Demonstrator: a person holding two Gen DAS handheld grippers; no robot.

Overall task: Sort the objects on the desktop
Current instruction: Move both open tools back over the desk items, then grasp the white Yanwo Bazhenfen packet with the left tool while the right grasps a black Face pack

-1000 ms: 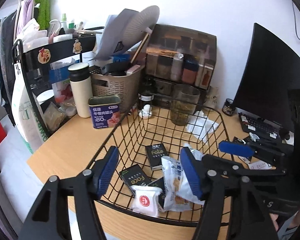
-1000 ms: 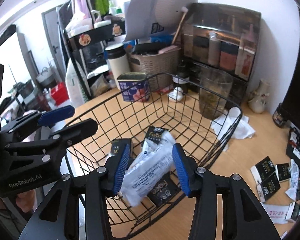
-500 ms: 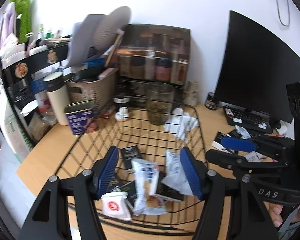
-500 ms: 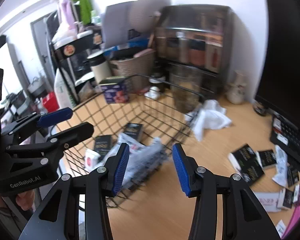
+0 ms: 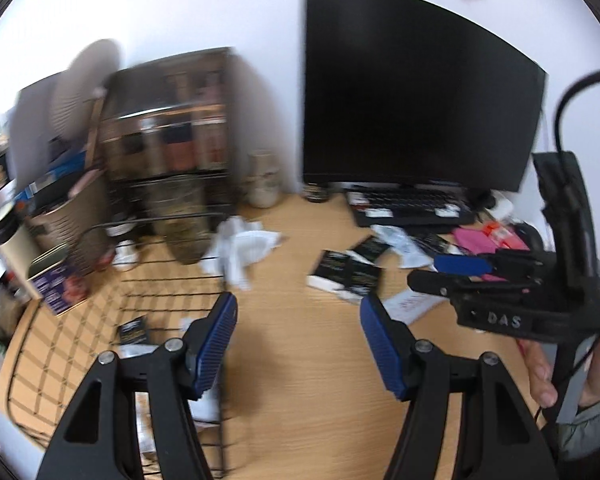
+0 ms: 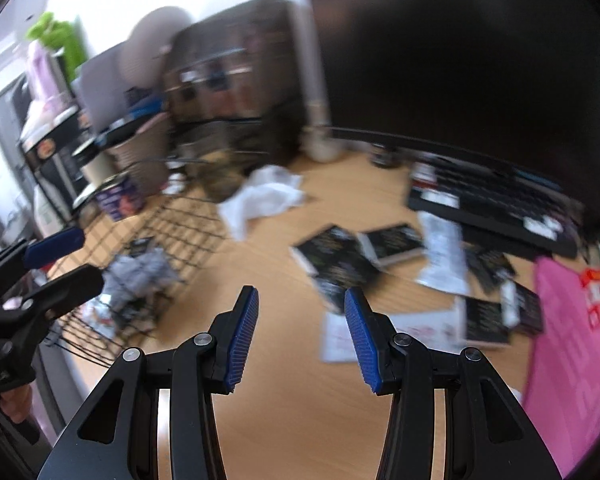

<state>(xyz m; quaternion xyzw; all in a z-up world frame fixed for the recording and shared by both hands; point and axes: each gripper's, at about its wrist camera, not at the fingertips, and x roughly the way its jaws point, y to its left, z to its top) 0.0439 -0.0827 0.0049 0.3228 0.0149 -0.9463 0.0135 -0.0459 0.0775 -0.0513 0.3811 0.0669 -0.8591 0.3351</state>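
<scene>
A black wire basket (image 5: 168, 280) sits at the left of the wooden desk and holds several packets, also seen in the right wrist view (image 6: 160, 236). Black sachet boxes (image 5: 346, 270) and white packets (image 6: 440, 252) lie loose before the keyboard. My left gripper (image 5: 298, 340) is open and empty over bare desk just right of the basket. My right gripper (image 6: 300, 336) is open and empty above the desk, short of the black boxes (image 6: 340, 260). Both views are motion blurred.
A black monitor (image 5: 412, 92) and keyboard (image 5: 412, 204) stand at the back right. A crumpled white tissue (image 5: 244, 244) lies by the basket's corner. A dark shelf of jars (image 5: 172, 136), a tin (image 5: 56, 284) and a pink item (image 6: 572, 344) ring the desk.
The right gripper let go of the silver packet into the basket. Both grippers swung right, away from the basket toward the loose packets by the keyboard.
</scene>
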